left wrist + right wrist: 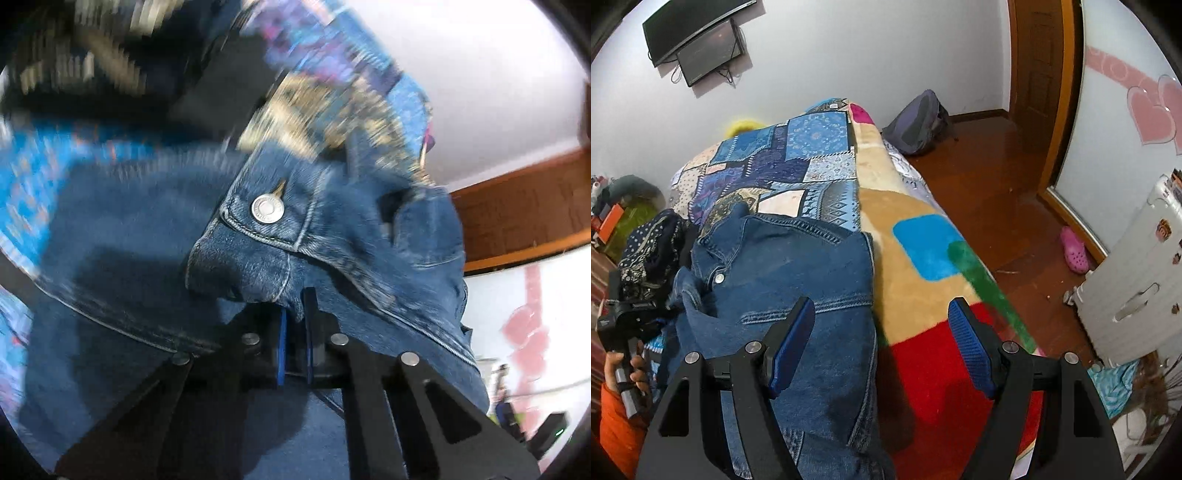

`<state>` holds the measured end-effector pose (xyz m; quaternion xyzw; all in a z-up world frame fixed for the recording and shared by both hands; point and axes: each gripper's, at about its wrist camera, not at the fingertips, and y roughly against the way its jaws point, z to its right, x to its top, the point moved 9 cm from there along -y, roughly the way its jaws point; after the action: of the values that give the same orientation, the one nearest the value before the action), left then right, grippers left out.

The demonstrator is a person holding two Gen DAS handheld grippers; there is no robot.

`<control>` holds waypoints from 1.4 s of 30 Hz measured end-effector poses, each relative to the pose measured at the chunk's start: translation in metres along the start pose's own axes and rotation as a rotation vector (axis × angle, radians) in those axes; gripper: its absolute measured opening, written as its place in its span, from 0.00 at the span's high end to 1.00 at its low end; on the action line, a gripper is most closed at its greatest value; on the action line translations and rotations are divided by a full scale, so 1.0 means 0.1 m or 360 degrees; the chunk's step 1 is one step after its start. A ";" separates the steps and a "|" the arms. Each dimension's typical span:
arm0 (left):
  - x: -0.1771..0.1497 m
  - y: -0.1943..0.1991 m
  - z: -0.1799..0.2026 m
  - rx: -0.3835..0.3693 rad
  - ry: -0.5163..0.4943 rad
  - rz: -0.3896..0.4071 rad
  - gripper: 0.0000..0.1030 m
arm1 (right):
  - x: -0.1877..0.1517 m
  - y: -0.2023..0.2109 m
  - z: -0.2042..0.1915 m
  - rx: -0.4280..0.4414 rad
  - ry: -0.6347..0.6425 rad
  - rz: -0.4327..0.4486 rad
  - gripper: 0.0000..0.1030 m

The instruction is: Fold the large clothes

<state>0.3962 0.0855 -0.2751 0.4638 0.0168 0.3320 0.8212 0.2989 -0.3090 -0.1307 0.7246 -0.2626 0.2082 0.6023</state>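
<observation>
A blue denim jacket [783, 280] lies on the bed, partly folded, with its collar and a metal button toward the left. In the left wrist view the jacket [280, 236] fills the frame, blurred by motion. My left gripper [295, 314] is shut on a fold of denim near the button [267, 209]. It also shows in the right wrist view [628, 321] at the jacket's left edge. My right gripper [881, 314] is open and empty, hovering above the jacket's right edge and the blanket.
The bed has a blue patchwork cover [783, 162] and a tan, red and blue fleece blanket [923, 266]. A dark patterned garment [650, 243] lies left of the jacket. A backpack [916, 122], a pink shoe [1075, 249] and a white cabinet [1137, 288] stand on the wooden floor at right.
</observation>
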 end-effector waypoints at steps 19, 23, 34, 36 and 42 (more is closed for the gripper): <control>-0.41 1.55 0.03 0.0325 -0.0651 0.0494 0.96 | -0.39 -0.20 -0.43 0.0075 0.0164 -0.0144 0.31; -0.61 1.30 -0.31 0.0401 -0.0658 0.0358 0.92 | -0.56 -0.30 -0.46 0.0052 0.0212 -0.0231 0.31; -1.08 0.93 -0.79 0.0317 -0.0525 -0.0012 0.79 | -0.69 -0.28 -0.40 0.0086 0.0116 -0.0282 0.27; -1.10 0.96 -0.82 0.0310 -0.0497 -0.0026 0.74 | -0.68 -0.27 -0.40 0.0087 0.0112 -0.0288 0.27; -0.99 1.34 -1.00 0.0551 -0.0487 0.0156 0.29 | -0.57 -0.21 -0.46 0.0107 0.0134 -0.0243 0.27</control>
<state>0.2144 0.1518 -0.2564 0.6429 -0.0738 0.2896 0.7053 0.2690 -0.2538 -0.1730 0.7529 -0.1739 0.2006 0.6022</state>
